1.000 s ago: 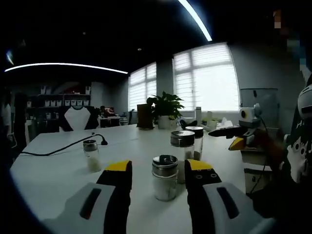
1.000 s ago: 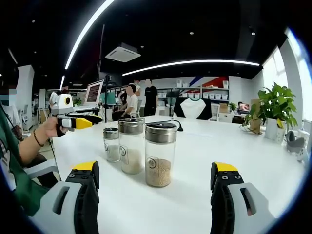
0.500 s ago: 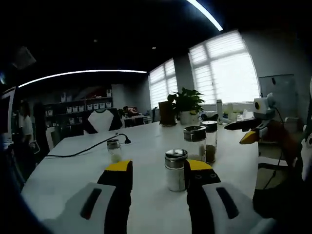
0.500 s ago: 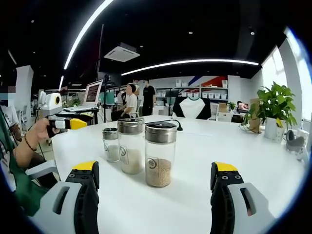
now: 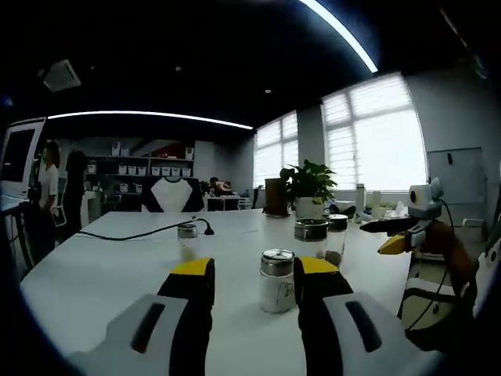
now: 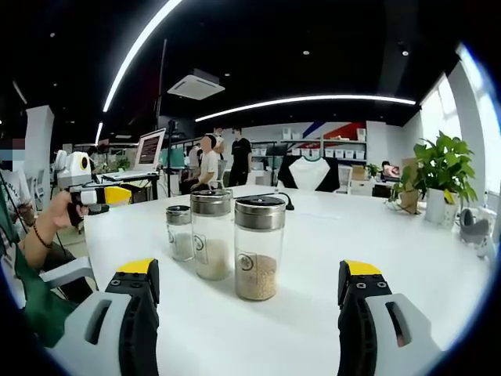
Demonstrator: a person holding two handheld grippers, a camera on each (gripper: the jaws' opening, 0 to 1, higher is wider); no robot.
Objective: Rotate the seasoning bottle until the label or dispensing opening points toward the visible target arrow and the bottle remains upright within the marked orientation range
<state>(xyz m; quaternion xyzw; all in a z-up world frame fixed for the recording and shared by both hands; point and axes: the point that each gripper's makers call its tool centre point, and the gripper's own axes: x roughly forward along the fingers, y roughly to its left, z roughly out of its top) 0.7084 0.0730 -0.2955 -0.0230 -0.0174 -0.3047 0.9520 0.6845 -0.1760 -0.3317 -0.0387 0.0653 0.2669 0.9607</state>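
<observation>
Glass bottle (image 5: 276, 280) partly behind jaws

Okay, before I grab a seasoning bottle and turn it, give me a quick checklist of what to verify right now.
1. Right gripper open: ok.
2. Left gripper open: ok.
3. Nearest bottle upright on the table: ok.
4. That bottle between the right jaws: not ok, it stands beyond the tips.
5. Neighbouring bottle apart from it: cannot tell, they look close.
6. Target arrow located: cannot tell, none seen on the table.
</observation>
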